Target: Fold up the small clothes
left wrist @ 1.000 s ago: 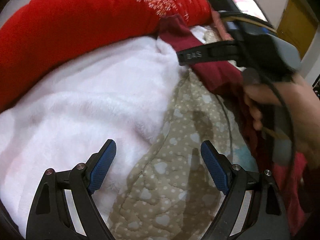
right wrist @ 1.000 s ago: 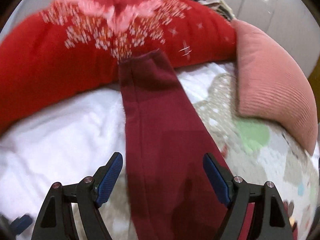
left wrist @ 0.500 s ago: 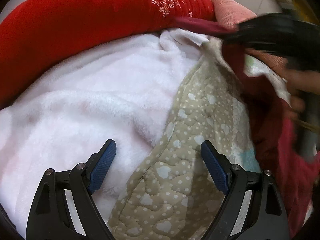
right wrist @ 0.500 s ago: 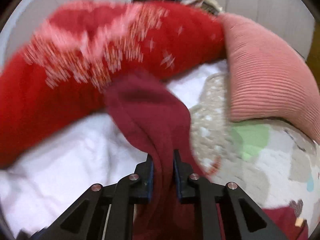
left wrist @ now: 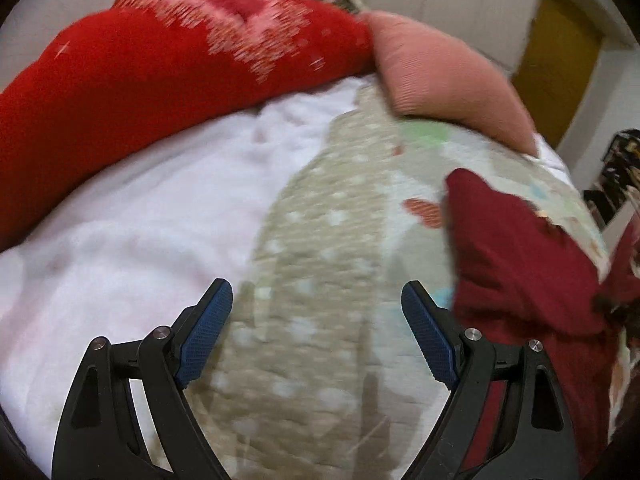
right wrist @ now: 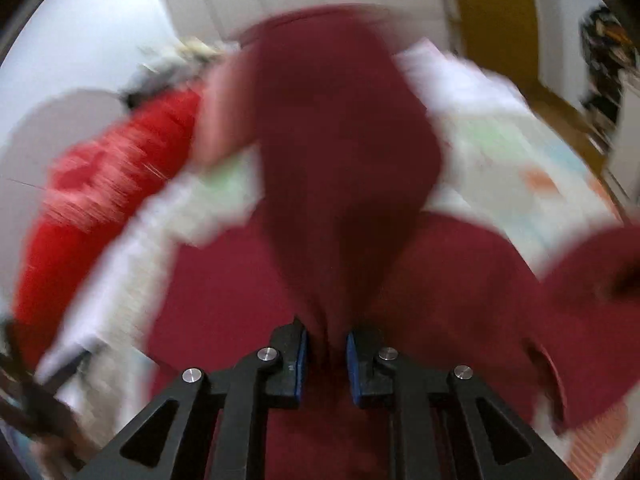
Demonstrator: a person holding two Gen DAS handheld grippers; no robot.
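Left wrist view: the left gripper (left wrist: 316,336) hangs tilted downward over the beige heart-print quilt (left wrist: 320,264), jaws wide apart with nothing between them. A dark red garment (left wrist: 516,256) lies bunched to its right; a white fleece blanket (left wrist: 160,200) spreads left. Right wrist view, heavily blurred: the right gripper (right wrist: 326,364), angled down, is clamped on a fold of the dark red garment (right wrist: 344,152), whose cloth rises ahead of its fingers (right wrist: 294,368).
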